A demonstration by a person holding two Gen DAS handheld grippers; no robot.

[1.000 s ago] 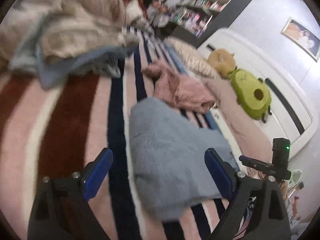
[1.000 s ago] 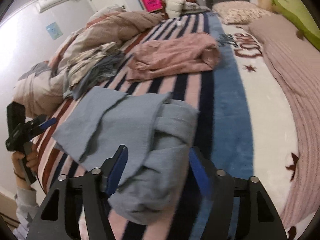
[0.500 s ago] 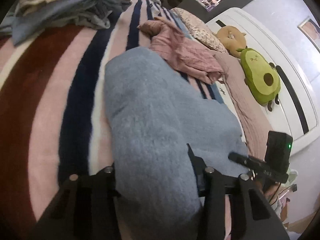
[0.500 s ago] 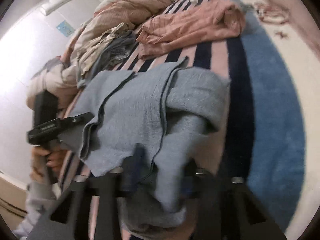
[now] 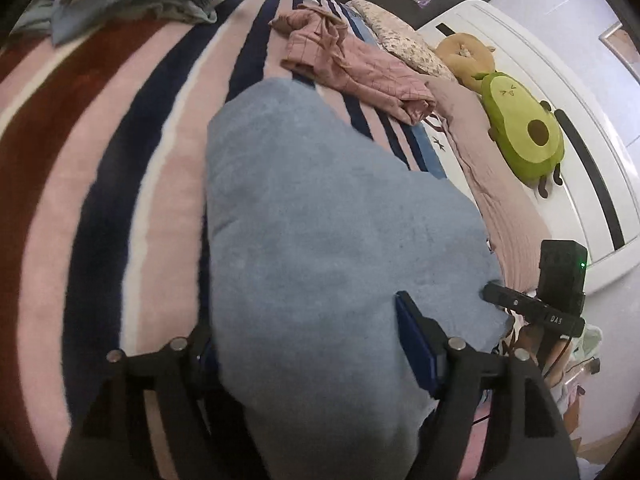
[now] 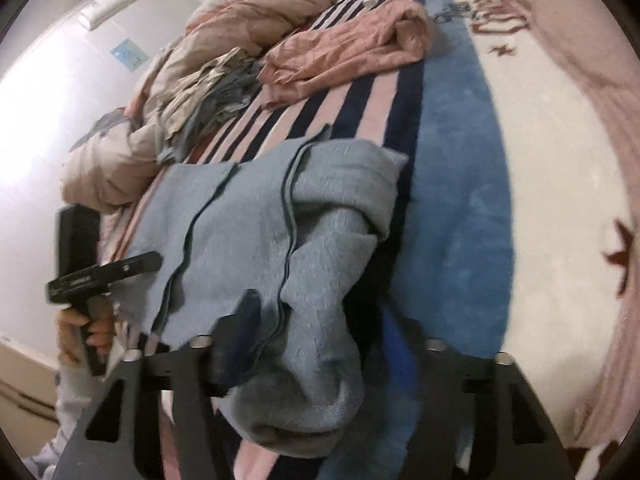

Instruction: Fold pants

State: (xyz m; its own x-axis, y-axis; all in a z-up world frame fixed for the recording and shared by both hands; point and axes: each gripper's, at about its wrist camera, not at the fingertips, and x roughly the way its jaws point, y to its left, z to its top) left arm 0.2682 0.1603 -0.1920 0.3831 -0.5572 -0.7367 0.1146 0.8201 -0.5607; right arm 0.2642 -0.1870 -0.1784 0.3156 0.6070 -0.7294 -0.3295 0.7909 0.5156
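Observation:
Grey-blue pants (image 5: 320, 240) lie bunched on the striped bed cover (image 5: 120, 160). My left gripper (image 5: 308, 352) straddles the near end of the pants, the cloth filling the gap between its blue pads; the left pad is mostly hidden by cloth. In the right wrist view the pants (image 6: 260, 240) show folded layers with seams. My right gripper (image 6: 312, 340) has its fingers around a thick rolled end of the pants. The left gripper's body (image 6: 100, 272) shows at the pants' far edge.
A pink checked garment (image 5: 360, 72) lies beyond the pants. A heap of clothes and bedding (image 6: 180, 92) sits at the bed's side. An avocado plush (image 5: 520, 132) and a pillow (image 5: 412, 48) lie by the white headboard (image 5: 560, 80).
Both grippers moved forward onto the pants, and their fingers went from wide open beside the cloth to closing around it. The pants are bunched up higher than before.

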